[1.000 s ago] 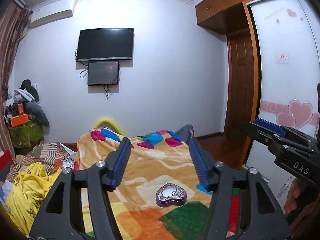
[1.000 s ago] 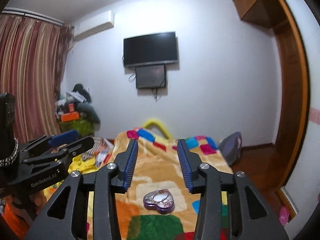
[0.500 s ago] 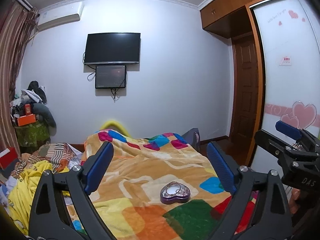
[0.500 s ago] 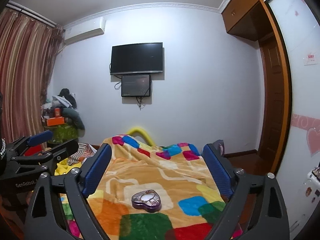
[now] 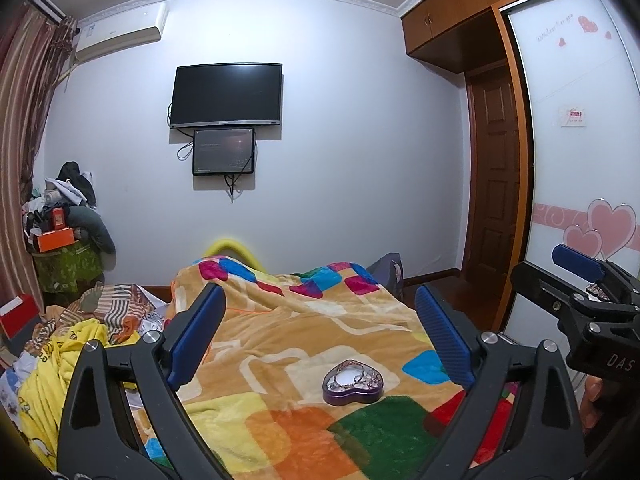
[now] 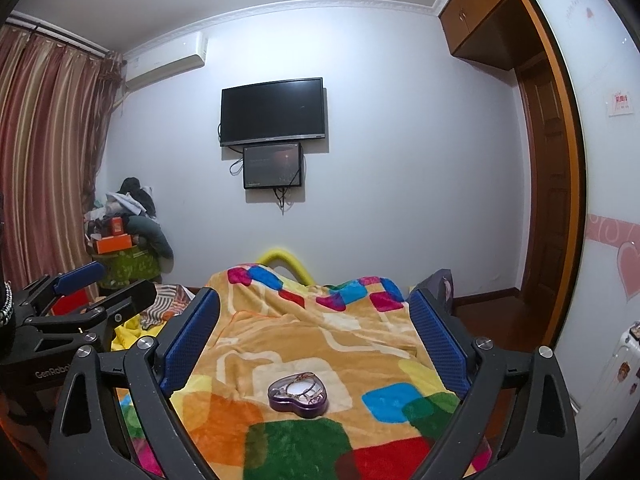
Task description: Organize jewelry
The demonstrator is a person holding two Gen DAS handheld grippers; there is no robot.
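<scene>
Jewelry fills a purple heart-shaped tin (image 5: 353, 384) (image 6: 299, 395) at 6 o'clock on the fleecy patchwork blanket (image 5: 280, 344); left gripper (image 5: 320, 338) and right gripper (image 6: 316, 338) fingers spread wide.

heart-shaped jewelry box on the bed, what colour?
Purple base with a clear lid; the heart-shaped jewelry box shows best in the right wrist view.

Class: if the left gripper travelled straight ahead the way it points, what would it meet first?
Probably the colourful blanket on the bed, beyond the heart-shaped jewelry box, which sits lower between the open jaws of the left gripper. Depth is uncertain.
</scene>
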